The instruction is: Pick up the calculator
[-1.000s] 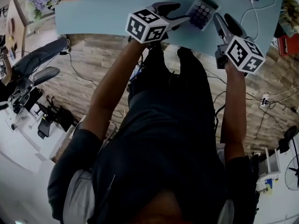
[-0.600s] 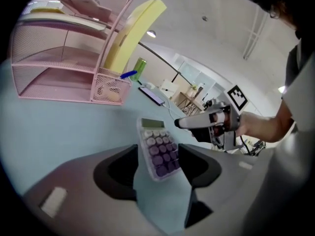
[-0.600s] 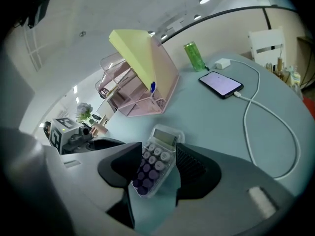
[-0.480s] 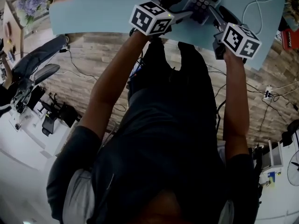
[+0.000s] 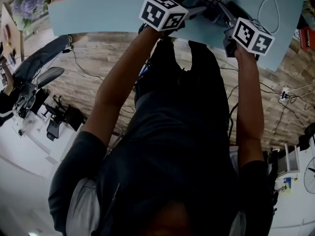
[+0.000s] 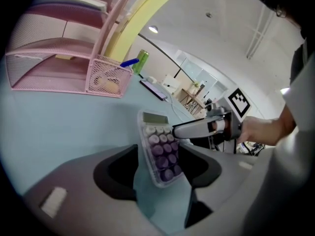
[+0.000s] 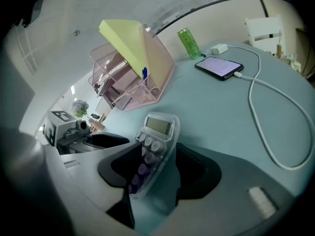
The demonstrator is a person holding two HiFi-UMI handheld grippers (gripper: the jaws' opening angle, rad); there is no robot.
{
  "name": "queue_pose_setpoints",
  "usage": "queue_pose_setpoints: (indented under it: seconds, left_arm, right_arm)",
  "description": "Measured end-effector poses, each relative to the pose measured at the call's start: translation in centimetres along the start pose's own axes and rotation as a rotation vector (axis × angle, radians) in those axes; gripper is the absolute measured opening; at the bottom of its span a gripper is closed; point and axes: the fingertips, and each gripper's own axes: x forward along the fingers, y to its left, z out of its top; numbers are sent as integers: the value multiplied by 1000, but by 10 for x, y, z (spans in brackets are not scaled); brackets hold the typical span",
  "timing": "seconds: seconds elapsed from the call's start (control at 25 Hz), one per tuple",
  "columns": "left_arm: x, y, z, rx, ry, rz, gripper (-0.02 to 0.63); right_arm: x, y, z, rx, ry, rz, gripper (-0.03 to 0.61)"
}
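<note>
Straddling a clear-cased calculator with round purple keys (image 6: 158, 146), the left gripper (image 6: 161, 173) and right gripper (image 7: 153, 173) had jaws apart, neither clamped; it leaned tilted on the pale blue desk (image 6: 59, 127). Uneven closing could skid or topple the slick case.

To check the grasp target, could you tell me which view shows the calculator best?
The left gripper view: the calculator faces the camera, display and purple keys both clear. The right gripper view shows its display well, but the keys are shadowed. The head view catches only part of it at the top edge.
</note>
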Motion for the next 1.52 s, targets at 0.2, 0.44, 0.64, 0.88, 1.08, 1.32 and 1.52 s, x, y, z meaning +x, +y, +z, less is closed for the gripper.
queue_pose_setpoints:
  seconds: [0.2, 0.44, 0.64, 0.88, 1.08, 1.32, 1.52]
  left_arm:
    - [6, 1, -4, -9, 21, -8, 276]
    - [9, 5, -8, -31, 36, 12, 253]
    - [6, 2, -8, -6, 49, 32, 247]
    - [-4, -5, -11, 25, 42, 44, 222]
    - [-14, -11, -8, 31, 18, 52, 221]
    - [-33, -17, -3, 51, -14, 51, 221]
    - [-51, -23, 4, 61, -54, 51, 221]
  right_arm:
    - [6, 1, -1, 21, -8, 9, 198]
    - [6, 0, -3, 22, -21, 5, 196]
    - [3, 2, 0, 23, -35, -14, 195]
    - [0, 12, 5, 14, -68, -19, 195]
    - [-7, 24, 11, 2, -98, -28, 196]
    - [-17, 43, 18, -7, -140, -39, 196]
    - [-26, 61, 23, -20, -169, -40, 196]
